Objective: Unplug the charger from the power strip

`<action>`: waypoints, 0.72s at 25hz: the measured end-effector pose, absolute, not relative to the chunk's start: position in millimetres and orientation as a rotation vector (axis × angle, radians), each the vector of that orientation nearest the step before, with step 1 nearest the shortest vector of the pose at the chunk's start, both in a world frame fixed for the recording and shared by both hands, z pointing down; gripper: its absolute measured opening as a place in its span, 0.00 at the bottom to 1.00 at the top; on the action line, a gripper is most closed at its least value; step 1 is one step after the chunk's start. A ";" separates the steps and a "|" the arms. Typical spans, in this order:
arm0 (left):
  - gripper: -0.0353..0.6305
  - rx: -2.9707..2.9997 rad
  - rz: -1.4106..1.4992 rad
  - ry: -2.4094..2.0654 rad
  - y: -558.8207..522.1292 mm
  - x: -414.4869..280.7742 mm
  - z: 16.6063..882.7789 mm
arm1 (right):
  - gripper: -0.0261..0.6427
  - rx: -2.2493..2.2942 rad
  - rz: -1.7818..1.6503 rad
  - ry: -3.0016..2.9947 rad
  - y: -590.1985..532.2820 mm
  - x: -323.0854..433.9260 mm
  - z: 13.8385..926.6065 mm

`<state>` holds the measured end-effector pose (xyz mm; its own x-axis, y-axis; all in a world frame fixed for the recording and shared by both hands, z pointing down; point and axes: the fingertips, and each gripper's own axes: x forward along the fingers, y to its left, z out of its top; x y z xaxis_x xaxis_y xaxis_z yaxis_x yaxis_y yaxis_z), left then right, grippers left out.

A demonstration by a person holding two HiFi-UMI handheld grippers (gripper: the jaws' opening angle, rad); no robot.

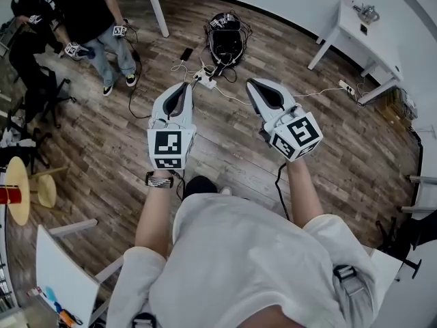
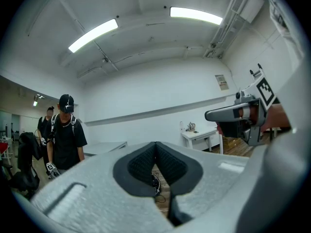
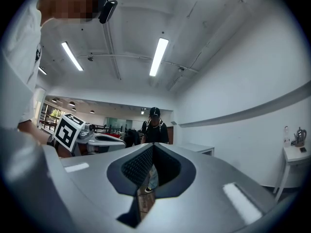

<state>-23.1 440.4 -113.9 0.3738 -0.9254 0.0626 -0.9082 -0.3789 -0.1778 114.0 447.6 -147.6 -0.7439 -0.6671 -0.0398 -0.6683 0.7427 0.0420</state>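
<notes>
Power strip (image 1: 207,82) lies beyond two closed tools: left tool (image 1: 182,87), right tool (image 1: 252,83).

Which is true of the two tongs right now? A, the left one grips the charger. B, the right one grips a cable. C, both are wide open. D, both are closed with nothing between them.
D: the left tongs and the right tongs each show their pads pressed together with nothing caught between them.
</notes>
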 end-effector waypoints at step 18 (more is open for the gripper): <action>0.06 -2.573 -0.259 1.599 311.8 -29.3 -82.8 | 0.04 -1.224 -0.026 2.920 326.4 115.1 -103.9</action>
